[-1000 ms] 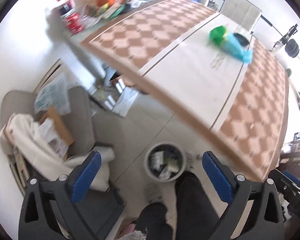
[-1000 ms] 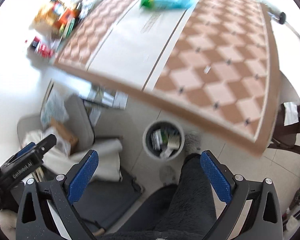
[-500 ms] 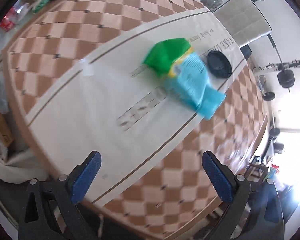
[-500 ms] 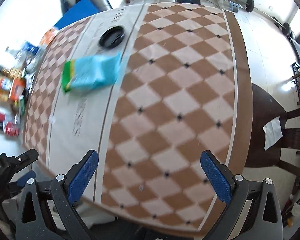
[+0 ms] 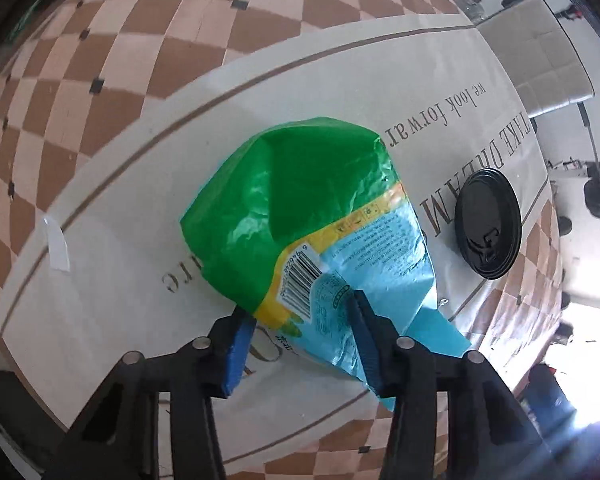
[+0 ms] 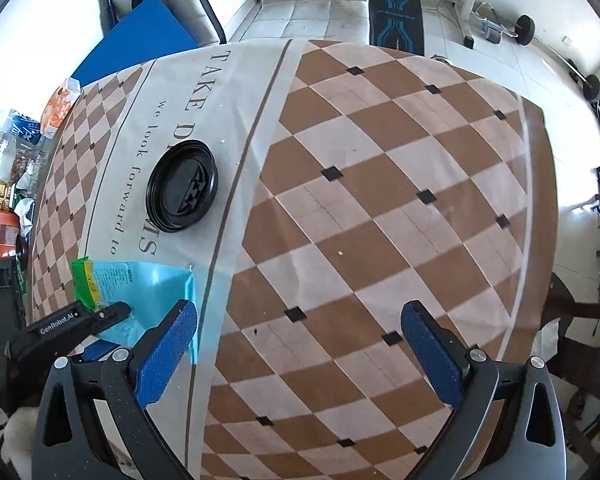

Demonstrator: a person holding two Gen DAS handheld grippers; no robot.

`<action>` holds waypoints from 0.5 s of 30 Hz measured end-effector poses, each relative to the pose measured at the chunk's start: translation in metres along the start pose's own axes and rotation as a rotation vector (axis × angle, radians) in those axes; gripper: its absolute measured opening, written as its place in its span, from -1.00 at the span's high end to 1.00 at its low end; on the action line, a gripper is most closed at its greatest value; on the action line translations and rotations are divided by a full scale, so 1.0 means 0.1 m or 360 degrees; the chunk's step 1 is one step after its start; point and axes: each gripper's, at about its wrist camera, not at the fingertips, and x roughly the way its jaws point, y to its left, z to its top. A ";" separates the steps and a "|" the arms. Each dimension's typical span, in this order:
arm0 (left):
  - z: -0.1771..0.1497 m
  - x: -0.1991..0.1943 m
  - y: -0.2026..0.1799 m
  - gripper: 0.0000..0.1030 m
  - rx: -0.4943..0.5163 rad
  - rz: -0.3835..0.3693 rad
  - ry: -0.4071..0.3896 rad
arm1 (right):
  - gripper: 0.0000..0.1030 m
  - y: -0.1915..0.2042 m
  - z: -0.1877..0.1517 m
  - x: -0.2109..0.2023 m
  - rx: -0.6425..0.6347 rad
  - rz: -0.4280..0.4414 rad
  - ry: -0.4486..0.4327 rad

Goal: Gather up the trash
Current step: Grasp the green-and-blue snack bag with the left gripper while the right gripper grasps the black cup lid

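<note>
Snack wrapper (image 5: 300, 216) lies between the left gripper (image 5: 300, 316) fingers, seemingly clamped; right gripper (image 6: 300, 340) hangs released.

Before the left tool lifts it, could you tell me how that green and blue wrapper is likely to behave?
The wrapper is thin, creased film, so it will probably flop and crumple. Lying flat and seemingly empty, it should be very light. Its glossy surface may slip between the left tool pads.

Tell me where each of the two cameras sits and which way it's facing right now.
Left wrist: on the left gripper, looking down at the snack bag between its closing fingers; only the fingers show.
Right wrist: on the right gripper, open, hovering above the checkered table; its fingers and the left gripper's side show.
Shared: bag, black lid, table.
</note>
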 end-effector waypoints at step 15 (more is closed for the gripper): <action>0.21 -0.58 0.27 0.43 0.0243 0.0329 -0.0327 | -1.00 1.11 0.75 0.76 -0.0247 0.0004 0.0009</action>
